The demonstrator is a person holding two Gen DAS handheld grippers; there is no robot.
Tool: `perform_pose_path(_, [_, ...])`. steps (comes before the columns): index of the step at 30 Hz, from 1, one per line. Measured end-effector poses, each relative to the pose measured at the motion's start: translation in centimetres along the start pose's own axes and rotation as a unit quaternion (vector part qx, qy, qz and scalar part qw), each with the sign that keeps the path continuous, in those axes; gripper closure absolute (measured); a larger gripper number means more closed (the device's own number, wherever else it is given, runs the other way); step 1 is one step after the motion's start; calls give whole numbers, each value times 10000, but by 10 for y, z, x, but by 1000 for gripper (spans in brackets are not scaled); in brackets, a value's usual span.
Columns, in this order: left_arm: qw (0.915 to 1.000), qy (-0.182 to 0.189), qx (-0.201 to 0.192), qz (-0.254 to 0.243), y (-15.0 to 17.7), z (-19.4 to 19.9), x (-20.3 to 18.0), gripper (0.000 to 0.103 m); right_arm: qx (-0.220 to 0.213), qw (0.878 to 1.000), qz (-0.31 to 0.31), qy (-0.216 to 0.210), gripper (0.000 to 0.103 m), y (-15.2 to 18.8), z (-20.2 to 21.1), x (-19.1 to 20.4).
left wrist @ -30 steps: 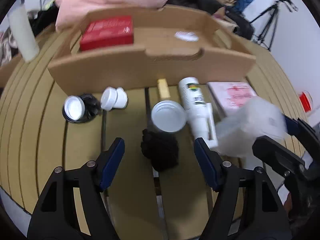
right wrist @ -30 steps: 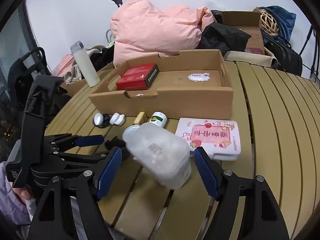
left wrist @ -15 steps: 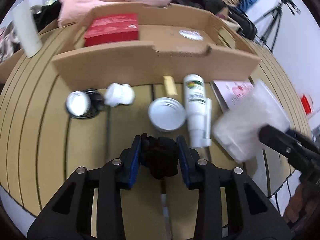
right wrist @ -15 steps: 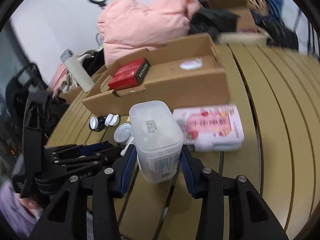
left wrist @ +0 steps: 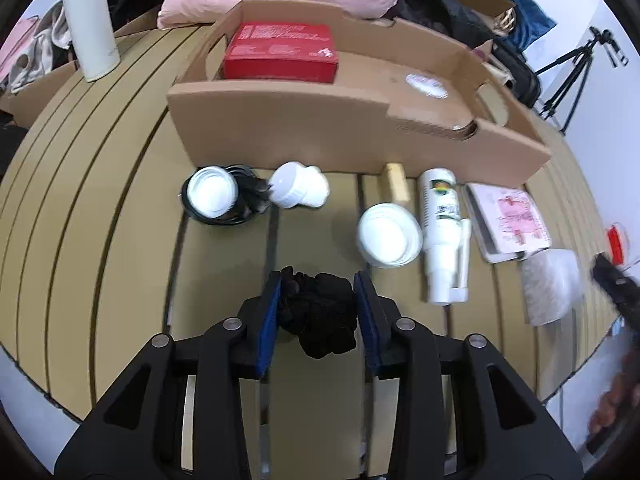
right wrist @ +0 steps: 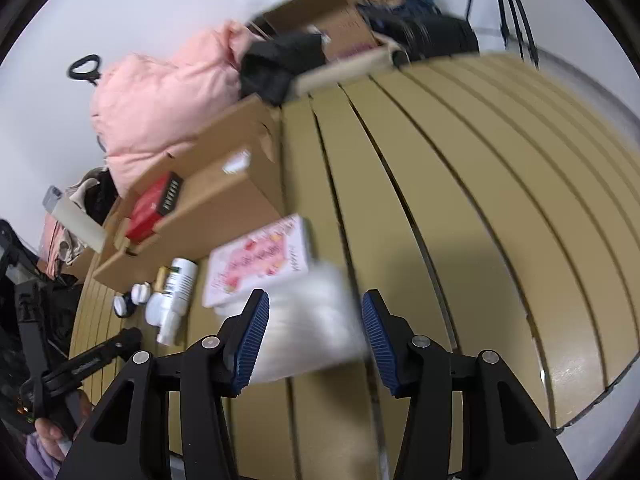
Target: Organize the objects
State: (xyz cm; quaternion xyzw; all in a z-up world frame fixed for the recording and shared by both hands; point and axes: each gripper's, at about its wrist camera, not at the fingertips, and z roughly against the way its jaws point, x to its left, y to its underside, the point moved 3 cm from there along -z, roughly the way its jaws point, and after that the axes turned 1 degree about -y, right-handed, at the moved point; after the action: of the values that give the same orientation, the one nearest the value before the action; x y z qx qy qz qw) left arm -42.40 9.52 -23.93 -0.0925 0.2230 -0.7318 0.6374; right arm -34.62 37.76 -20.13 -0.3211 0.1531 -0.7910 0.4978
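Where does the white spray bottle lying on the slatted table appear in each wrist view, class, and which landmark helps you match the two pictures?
Left wrist view: the white spray bottle lies right of centre, nozzle toward the camera, between the round white lid and the pink packet.
Right wrist view: the bottle lies at lower left, tilted, left of the packet.
Shared landmark: the cardboard box holding the red box.
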Motion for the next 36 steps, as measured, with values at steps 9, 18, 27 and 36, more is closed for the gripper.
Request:
perform_pose_path(9, [9995, 29, -188, 240, -5, 19, 24, 76, 186, 9776, 1853, -984, 35, 18, -17, 125])
perform_pose_path(18, [9834, 26, -237, 1797, -11, 30, 113, 76, 820, 9440, 3015, -1061, 49, 41, -88, 201])
perform_pose_path(27, [9898, 252, -163, 1390, -15, 28, 100, 76, 1090, 9431, 3099, -515, 95, 56, -125, 206])
perform_pose_path(36, [9929, 364, -224, 1110, -16, 32, 83, 76, 525, 9501, 2986, -737, 98, 43, -61, 206])
